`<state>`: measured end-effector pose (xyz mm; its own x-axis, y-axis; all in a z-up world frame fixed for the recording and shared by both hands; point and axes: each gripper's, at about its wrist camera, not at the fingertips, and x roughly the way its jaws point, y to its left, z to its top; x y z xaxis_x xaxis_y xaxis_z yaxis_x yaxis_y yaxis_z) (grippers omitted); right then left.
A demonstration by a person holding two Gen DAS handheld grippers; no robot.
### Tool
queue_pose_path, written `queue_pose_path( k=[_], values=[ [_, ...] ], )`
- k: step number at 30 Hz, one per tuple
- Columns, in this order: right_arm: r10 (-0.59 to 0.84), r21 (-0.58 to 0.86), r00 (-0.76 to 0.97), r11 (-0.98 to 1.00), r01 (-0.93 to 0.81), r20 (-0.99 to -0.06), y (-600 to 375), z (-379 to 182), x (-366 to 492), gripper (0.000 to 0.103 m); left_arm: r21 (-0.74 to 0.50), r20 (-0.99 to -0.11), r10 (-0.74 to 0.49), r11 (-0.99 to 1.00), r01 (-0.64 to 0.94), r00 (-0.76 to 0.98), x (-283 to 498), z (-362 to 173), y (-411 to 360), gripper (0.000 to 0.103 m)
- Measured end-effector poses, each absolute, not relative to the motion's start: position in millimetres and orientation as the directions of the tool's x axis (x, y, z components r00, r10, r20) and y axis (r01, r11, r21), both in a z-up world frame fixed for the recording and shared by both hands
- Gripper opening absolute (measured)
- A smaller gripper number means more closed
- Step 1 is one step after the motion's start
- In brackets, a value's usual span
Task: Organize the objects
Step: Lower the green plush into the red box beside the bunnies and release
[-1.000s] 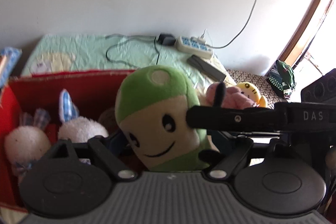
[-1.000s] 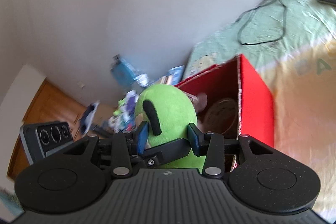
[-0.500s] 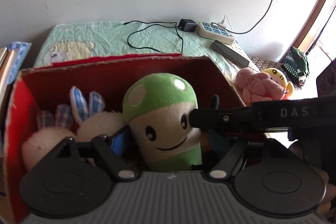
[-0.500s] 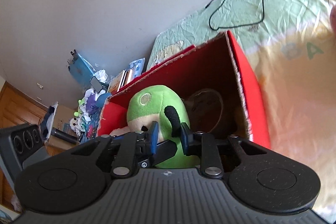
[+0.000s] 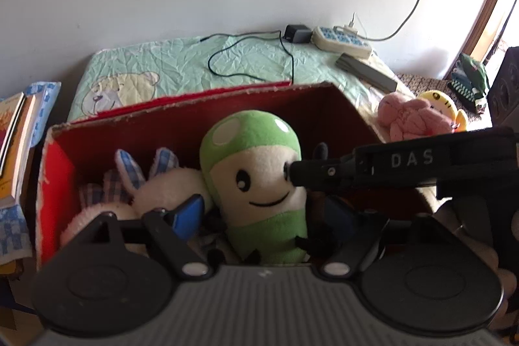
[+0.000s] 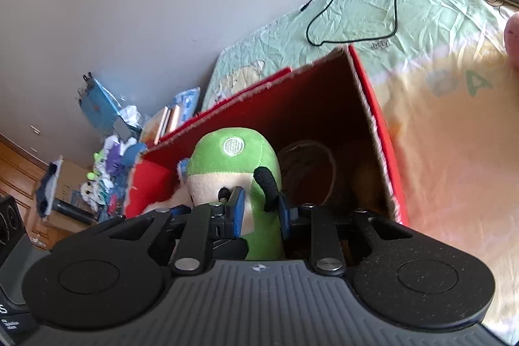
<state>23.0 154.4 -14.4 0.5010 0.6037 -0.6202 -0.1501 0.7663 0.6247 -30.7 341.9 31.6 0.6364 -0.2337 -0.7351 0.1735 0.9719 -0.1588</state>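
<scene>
A bedroom in a home.
A bed sheet (image 5: 181, 67) with a printed bear, plush toys (image 5: 412, 119) and a power strip (image 5: 340, 41) lie beyond the fingers.

One red cardboard box (image 5: 181, 132) sits on the bed, holding one green mushroom plush (image 5: 256, 180) and two white bunny plushes with checked ears (image 5: 168, 184). Outside it lie one pink plush (image 5: 412, 119) and one yellow plush (image 5: 441, 101). Near the wall: one power strip (image 5: 340, 41), one black adapter (image 5: 296, 33), one dark remote (image 5: 366, 72).
</scene>
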Motion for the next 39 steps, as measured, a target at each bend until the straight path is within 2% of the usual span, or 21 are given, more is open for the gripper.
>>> queue_pose_path(
  k=[8, 16, 28, 30, 31, 39],
  values=[
    [0.609, 0.648, 0.523, 0.75, -0.135, -0.596, 145.0, -10.6, 20.5, 0.027, -0.109, -0.726, -0.17, 0.985, 0.132, 0.667, -39.4, 44.5, 346.0, 0.084],
    [0.616, 0.63, 0.483, 0.76, -0.158, -0.622, 160.0, -19.6, 27.4, 0.029, -0.051, -0.756, -0.103, 0.994, 0.099, 0.646, -33.8, 37.0, 341.8, 0.083],
    [0.589, 0.587, 0.527, 0.786, -0.196, -0.613, 153.7, -4.2, 20.3, 0.041, -0.016, -0.78, -0.045, 0.999, 0.052, 0.624, -27.6, 31.3, 340.3, 0.084],
    [0.581, 0.584, 0.541, 0.789, -0.191, -0.608, 150.7, -2.8, 20.0, 0.056, -0.016, -0.784, -0.041, 0.999, 0.046, 0.619, -26.3, 30.6, 341.0, 0.085],
    [0.573, 0.58, 0.547, 0.794, -0.184, -0.61, 149.1, -2.7, 20.6, 0.058, -0.012, -0.788, -0.034, 0.999, 0.039, 0.615, -25.1, 29.7, 340.6, 0.085],
    [0.582, 0.619, 0.553, 0.772, -0.145, -0.596, 136.5, -4.5, 22.5, 0.057, -0.029, -0.79, -0.036, 0.999, 0.021, 0.612, -27.9, 31.0, 343.5, 0.084]
  ],
)
